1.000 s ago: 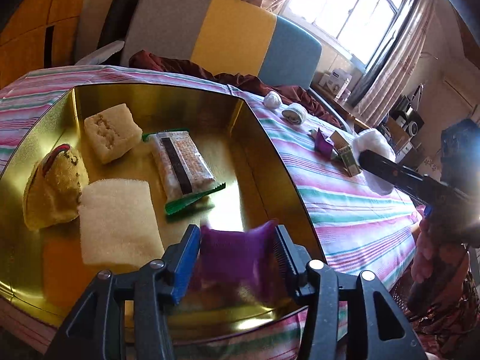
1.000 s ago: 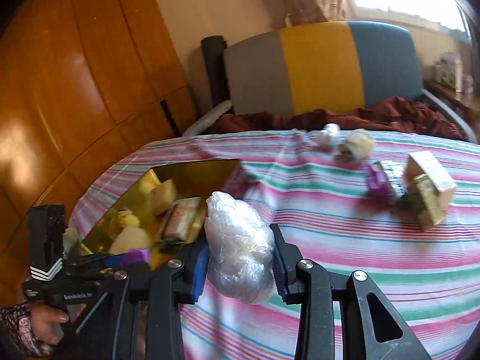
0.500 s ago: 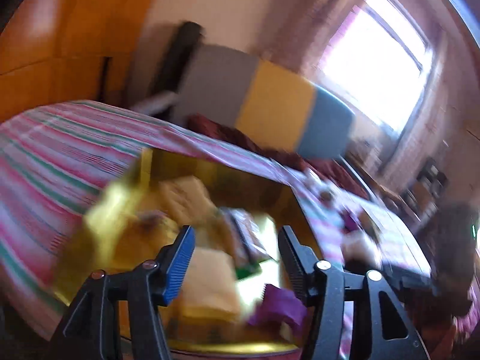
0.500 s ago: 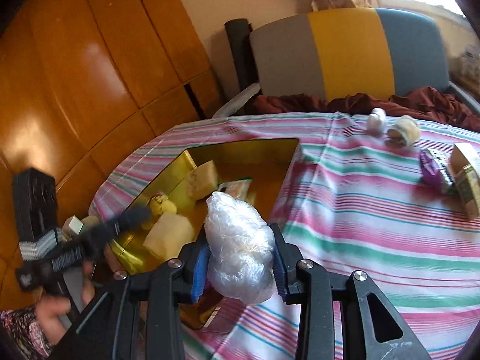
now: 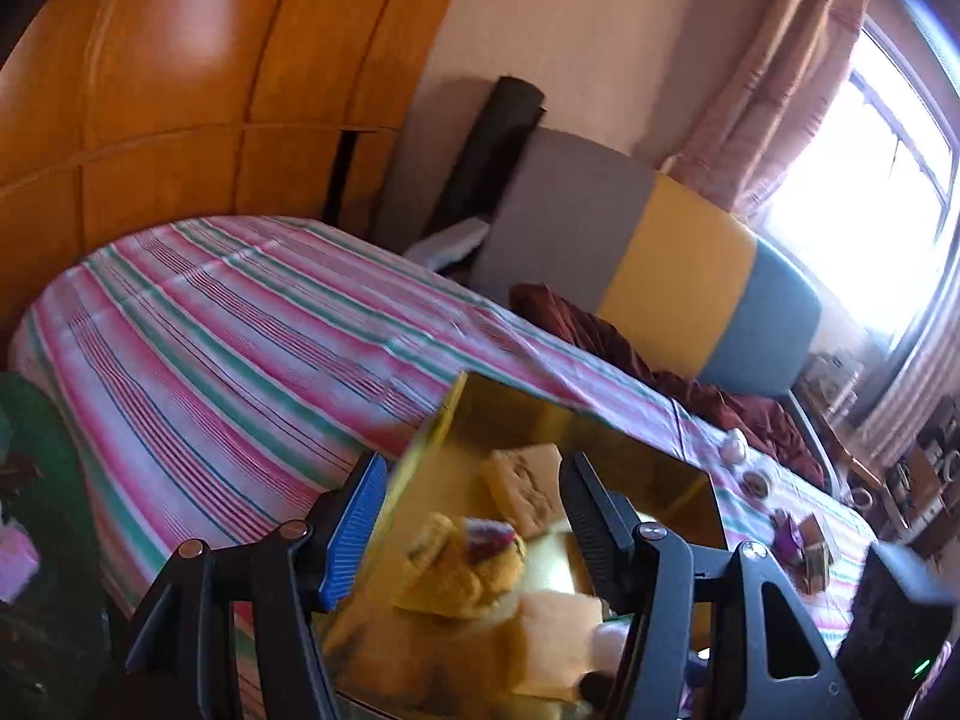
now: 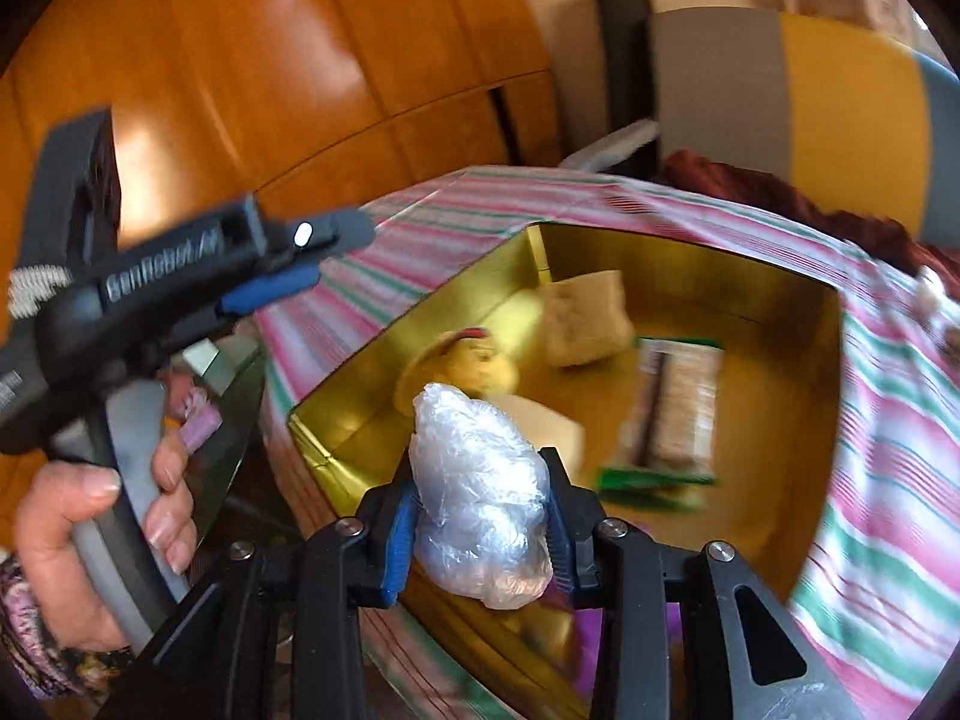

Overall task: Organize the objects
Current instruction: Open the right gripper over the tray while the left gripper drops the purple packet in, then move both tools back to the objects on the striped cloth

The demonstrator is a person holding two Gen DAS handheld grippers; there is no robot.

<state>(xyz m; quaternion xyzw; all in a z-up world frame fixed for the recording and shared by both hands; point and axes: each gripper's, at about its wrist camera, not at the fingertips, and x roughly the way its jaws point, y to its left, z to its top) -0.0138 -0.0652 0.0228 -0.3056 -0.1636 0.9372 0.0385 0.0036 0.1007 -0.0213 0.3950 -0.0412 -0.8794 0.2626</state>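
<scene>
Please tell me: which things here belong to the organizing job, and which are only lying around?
Belong to the job:
- gold tin, where things are collected
- crumpled plastic bag, clamped in the right tongs
- snack packet, yellow plush toy and sponge inside the tin
- left tongs, open and empty

Only lying around:
- striped tablecloth
- colourful chair
- curtain

glossy gold metal tray [image 6: 831, 360], crinkly plastic wad [image 6: 480, 498], striped cloth [image 5: 240, 324], shiny wood wall [image 5: 180, 60].
</scene>
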